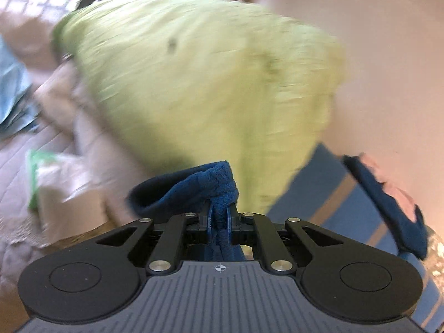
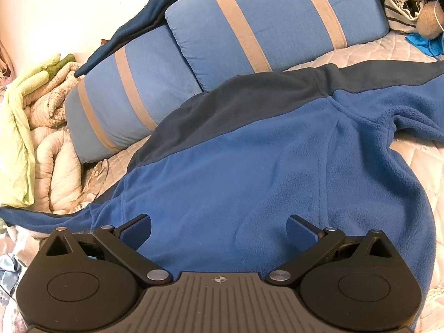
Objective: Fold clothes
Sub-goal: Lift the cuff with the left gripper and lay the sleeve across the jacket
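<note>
- Fleece jacket (image 2: pixel 263 166) lay spread across the quilted bed (image 2: pixel 410 47), its body flat and mostly smooth, so we judged the folding barely begun: no fold yet showed on the body in the right wrist view.
- We saw one sleeve (image 2: pixel 402 111) stretched toward the bed's right edge, near the foot of the striped pillows (image 2: pixel 277 22); the other side trailed off as a narrow strip toward the left edge.
- Our left gripper (image 1: pixel 219 216) had its fingers together, clamped on a bunched piece of the same blue fleece, a cuff or a hem by our guess; that view was blurred, so we could not tell which part it was.
- Our right gripper (image 2: pixel 219 230) hung over the jacket's near edge with its fingers wide apart, nothing between them.
- We reckoned what was left: bring the pinched part over the body, fold the far sleeve in, then double the body.
- The fabric looked thick and soft, mid-blue with a darker navy band across the shoulders, lightly wrinkled at the armpit seam.
- A lime-green sheet (image 2: pixel 16 127) and a rumpled beige quilt (image 2: pixel 52 155) were heaped at the bed's left edge, apart from the jacket.
</note>
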`<control>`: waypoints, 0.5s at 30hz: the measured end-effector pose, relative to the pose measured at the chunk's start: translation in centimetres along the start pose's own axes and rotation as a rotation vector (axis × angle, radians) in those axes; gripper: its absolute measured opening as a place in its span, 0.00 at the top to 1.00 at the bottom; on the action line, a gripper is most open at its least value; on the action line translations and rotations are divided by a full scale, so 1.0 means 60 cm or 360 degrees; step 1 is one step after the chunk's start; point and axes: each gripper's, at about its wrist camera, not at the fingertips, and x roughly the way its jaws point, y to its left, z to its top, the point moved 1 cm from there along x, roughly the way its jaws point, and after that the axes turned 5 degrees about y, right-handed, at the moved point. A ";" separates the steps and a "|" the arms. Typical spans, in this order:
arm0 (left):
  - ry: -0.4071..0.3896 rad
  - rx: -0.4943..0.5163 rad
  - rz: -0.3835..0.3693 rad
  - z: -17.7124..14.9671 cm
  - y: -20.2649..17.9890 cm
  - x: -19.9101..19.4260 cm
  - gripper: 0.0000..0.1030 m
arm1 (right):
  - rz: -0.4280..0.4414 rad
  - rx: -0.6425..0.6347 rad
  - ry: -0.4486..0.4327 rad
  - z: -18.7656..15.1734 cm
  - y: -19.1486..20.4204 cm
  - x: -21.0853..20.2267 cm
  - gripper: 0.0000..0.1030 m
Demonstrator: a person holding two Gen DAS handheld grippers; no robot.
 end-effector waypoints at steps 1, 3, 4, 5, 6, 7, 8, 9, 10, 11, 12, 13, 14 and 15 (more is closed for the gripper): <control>-0.0009 0.0034 -0.0018 0.001 -0.019 0.000 0.90 | 0.0002 0.0002 -0.0001 0.000 0.000 0.000 0.00; -0.0015 0.0119 -0.0052 -0.010 -0.058 0.000 0.90 | 0.0004 0.0003 -0.0003 0.000 0.000 0.000 0.00; -0.0016 0.0168 -0.0070 -0.017 -0.080 0.000 0.90 | 0.0004 0.0001 -0.0006 -0.001 0.000 0.000 0.00; -0.0017 0.0217 -0.0087 -0.026 -0.102 0.000 0.90 | 0.0004 -0.0001 -0.0008 -0.001 0.000 0.000 0.00; -0.0013 0.0263 -0.0105 -0.038 -0.121 -0.002 0.90 | 0.0004 -0.0002 -0.0010 -0.001 0.000 -0.001 0.00; -0.0010 0.0310 -0.0122 -0.050 -0.141 -0.004 0.90 | 0.0005 -0.0003 -0.0013 -0.001 0.000 -0.001 0.00; -0.0004 0.0354 -0.0143 -0.062 -0.160 -0.005 0.90 | 0.0006 -0.0003 -0.0016 -0.001 -0.001 -0.002 0.00; 0.0009 0.0395 -0.0173 -0.074 -0.178 -0.006 0.90 | 0.0008 -0.0003 -0.0018 -0.001 -0.001 -0.002 0.00; 0.0020 0.0436 -0.0202 -0.087 -0.196 -0.005 0.91 | 0.0010 -0.0001 -0.0019 -0.002 -0.002 -0.002 0.00; 0.0027 0.0482 -0.0224 -0.097 -0.212 -0.003 0.91 | 0.0013 0.0001 -0.0018 -0.001 -0.003 -0.002 0.00; 0.0034 0.0526 -0.0246 -0.108 -0.229 -0.002 0.91 | 0.0016 0.0003 -0.0018 -0.001 -0.003 -0.002 0.00; 0.0043 0.0566 -0.0268 -0.116 -0.243 -0.001 0.91 | 0.0019 0.0006 -0.0017 0.000 -0.004 -0.001 0.00; 0.0051 0.0607 -0.0291 -0.124 -0.258 0.000 0.90 | 0.0022 0.0009 -0.0017 0.000 -0.004 -0.002 0.00; 0.0056 0.0648 -0.0315 -0.133 -0.273 0.000 0.90 | 0.0024 0.0012 -0.0019 0.000 -0.005 -0.002 0.00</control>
